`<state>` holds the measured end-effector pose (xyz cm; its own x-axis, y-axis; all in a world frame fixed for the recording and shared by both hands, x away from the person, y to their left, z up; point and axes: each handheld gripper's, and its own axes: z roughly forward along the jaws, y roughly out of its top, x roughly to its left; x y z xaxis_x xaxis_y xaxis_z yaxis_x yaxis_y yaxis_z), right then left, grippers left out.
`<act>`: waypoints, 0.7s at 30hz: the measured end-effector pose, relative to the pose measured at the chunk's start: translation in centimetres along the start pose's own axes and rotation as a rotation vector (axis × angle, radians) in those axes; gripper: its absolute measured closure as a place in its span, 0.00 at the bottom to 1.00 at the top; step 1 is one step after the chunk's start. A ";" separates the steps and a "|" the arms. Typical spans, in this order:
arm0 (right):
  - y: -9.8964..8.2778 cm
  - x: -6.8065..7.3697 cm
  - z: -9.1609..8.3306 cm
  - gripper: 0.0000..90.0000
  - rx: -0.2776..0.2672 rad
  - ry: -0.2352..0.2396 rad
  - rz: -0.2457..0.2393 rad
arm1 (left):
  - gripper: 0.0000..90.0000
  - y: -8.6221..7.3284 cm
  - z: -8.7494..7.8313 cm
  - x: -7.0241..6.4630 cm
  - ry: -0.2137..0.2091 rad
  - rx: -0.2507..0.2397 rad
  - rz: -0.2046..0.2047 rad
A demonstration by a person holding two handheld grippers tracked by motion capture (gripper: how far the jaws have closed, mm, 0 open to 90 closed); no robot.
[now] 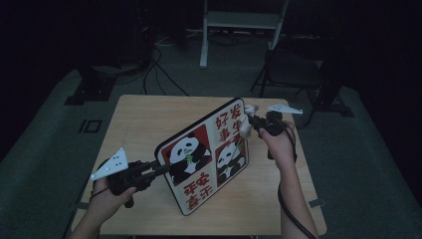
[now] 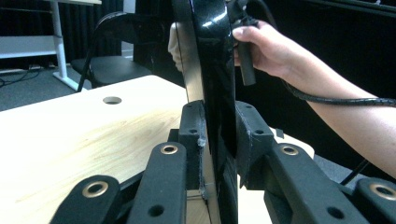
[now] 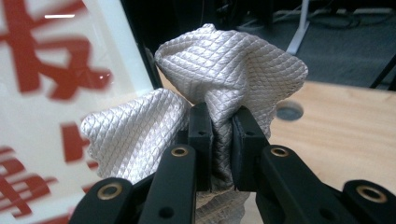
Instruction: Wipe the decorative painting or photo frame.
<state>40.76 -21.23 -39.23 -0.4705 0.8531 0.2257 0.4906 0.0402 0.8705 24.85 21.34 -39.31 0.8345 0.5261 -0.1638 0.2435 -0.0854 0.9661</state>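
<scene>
A dim room is surrounding the wooden table. The left gripper is clamping the panda board's edge, holding it upright on the table; the right gripper is pinching a white cloth against the board's top corner.

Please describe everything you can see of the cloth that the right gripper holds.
The cloth is pale grey-white with a fine quilted diamond texture, soft and crumpled into folds. The right gripper has its jaws shut on its bunched middle, so both ends puff out above. It is held at the upper edge of the panda board, against its printed face.
</scene>
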 end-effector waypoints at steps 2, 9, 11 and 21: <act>-0.6 -0.3 0.2 0.90 0.009 0.009 0.018 | 0.84 0.0 0.0 0.0 0.001 0.001 0.001; -2.2 -0.9 0.5 0.90 0.060 0.008 0.017 | 0.84 0.0 0.0 -0.1 0.005 0.002 0.003; -2.8 -1.0 0.6 0.90 0.075 0.003 0.012 | 0.84 0.0 0.0 -0.2 0.003 0.005 0.010; -6.2 -1.6 1.0 0.90 0.140 -0.028 0.004 | 0.84 0.0 0.0 -0.2 0.011 0.002 0.014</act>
<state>39.21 -22.36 -45.45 -0.4482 0.8677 0.2150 0.5907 0.1070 0.7998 24.70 21.22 -39.33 0.8321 0.5344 -0.1483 0.2331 -0.0943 0.9679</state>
